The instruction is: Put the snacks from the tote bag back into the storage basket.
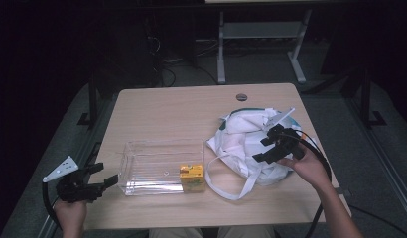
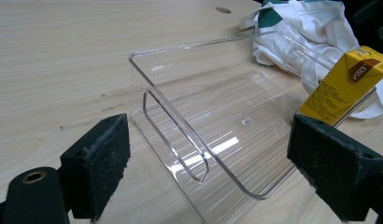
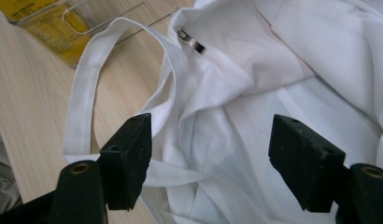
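A clear plastic tray (image 1: 142,168) lies on the table's near middle; its near wall and handle slot (image 2: 180,140) face my left gripper. A yellow drink carton (image 1: 191,178) stands in the tray's right corner, and the same carton (image 2: 343,84) rises past the right jaw in the left gripper view. A crumpled white cloth bag (image 1: 246,134) with a long strap (image 3: 82,112) lies to the right. My left gripper (image 1: 103,174) stands open just left of the tray, nothing between its jaws. My right gripper (image 1: 267,149) hovers open over the bag (image 3: 236,107), jaws wide apart above the folds.
The wooden table (image 1: 162,109) has a round cable hole (image 1: 241,96) near its far edge. A metal ring (image 3: 192,41) is sewn on the bag's rim. A white desk frame (image 1: 261,39) stands on the floor beyond the table.
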Available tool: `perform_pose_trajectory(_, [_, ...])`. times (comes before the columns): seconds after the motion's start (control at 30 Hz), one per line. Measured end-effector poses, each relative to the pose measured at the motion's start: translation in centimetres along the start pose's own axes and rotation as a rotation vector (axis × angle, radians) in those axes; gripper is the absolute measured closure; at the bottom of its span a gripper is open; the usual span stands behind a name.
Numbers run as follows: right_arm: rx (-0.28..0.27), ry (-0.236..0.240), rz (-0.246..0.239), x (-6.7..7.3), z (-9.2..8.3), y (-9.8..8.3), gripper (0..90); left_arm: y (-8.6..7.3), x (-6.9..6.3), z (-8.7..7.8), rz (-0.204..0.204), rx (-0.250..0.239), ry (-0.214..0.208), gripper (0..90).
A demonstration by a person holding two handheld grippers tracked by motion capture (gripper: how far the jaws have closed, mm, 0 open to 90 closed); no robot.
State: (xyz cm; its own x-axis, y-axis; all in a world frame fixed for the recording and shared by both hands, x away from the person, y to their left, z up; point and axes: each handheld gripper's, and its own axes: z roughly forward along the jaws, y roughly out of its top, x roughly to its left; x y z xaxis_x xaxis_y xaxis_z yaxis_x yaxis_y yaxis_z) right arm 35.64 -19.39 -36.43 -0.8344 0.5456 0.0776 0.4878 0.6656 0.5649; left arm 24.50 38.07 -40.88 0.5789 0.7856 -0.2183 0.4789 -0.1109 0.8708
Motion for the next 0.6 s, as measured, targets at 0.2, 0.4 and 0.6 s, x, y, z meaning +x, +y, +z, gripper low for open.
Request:
perform_pose_trajectory(0.2, [-0.014, -0.018, 0.020, -0.1, -0.4, -1.7, 29.6, 0.0, 0.0, 0.1, 0.002, 0.003, -0.001, 12.9])
perform_pose_trajectory(0.4, [-0.016, -0.029, 0.044, -0.2, -0.8, -3.1, 29.6, 0.0, -0.1, 0.1, 0.003, 0.003, -0.002, 12.9])
perform_pose_trajectory(0.6, [-0.019, -0.043, 0.060, -0.1, -1.0, -4.4, 29.6, 0.0, -0.2, 0.2, 0.003, 0.003, -0.004, 12.9])
